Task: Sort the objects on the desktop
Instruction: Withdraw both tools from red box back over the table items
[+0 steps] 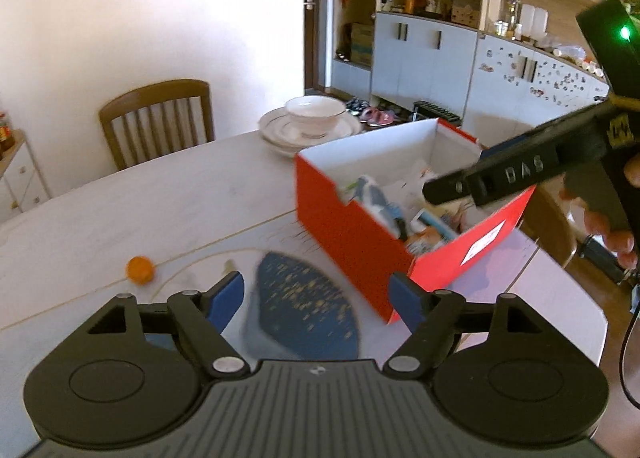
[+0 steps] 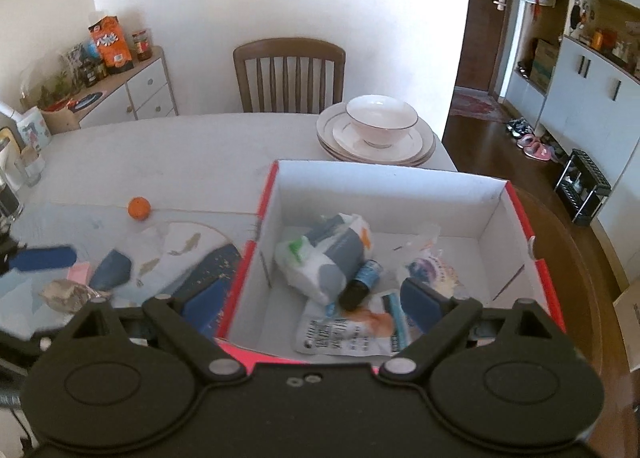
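While the left gripper (image 1: pixel 316 294) hangs with jaws wide apart and nothing between them, a dark blue gold-flecked pouch (image 1: pixel 306 306) lies flat beneath it on the table (image 1: pixel 120 194), long axis running away from the camera, its narrow end toward the red box (image 1: pixel 352 238). Jaws likewise apart, the right gripper (image 2: pixel 316 302) hovers over the box's near wall. An orange ball (image 2: pixel 139 208) sits apart to the left. Stacked plates with a bowl (image 2: pixel 380 120) stand behind the box; a wooden chair (image 2: pixel 289 72) is against the white wall.
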Demonstrator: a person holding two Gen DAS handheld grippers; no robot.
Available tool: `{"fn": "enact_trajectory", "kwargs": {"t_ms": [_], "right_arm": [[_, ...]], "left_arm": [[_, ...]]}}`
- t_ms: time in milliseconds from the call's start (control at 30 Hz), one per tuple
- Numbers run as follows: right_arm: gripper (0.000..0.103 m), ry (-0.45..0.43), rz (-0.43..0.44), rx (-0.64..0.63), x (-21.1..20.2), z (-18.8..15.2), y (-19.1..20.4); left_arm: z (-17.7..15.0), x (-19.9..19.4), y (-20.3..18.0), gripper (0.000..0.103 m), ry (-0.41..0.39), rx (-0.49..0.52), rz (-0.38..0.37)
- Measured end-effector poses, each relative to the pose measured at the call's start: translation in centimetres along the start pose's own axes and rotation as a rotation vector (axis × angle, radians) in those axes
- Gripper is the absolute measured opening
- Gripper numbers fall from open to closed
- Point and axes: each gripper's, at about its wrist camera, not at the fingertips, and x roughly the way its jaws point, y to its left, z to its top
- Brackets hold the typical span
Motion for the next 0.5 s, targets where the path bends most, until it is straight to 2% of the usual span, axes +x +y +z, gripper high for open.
{"fn": "enact_trajectory", "kwargs": {"t_ms": [133, 300, 500], "right_arm": [[0.096, -0.007, -0.016, 0.009, 0.2, 0.0, 2.2], [0.096, -0.010, -0.028, 0.014, 1.1, 0.5, 5.2], [0.096, 0.002, -0.008, -0.002, 3.3, 1.3, 9.1]], "left_arm": [[-1.8, -0.7, 1.3, 0.084, 0.020, -0.022, 0.016], [-4.0, -1.3, 3.2, 0.096, 0.040, -0.061, 0.039], [-6.5, -1.5, 5.8, 0.097, 0.076, -0.084, 0.070]]}}
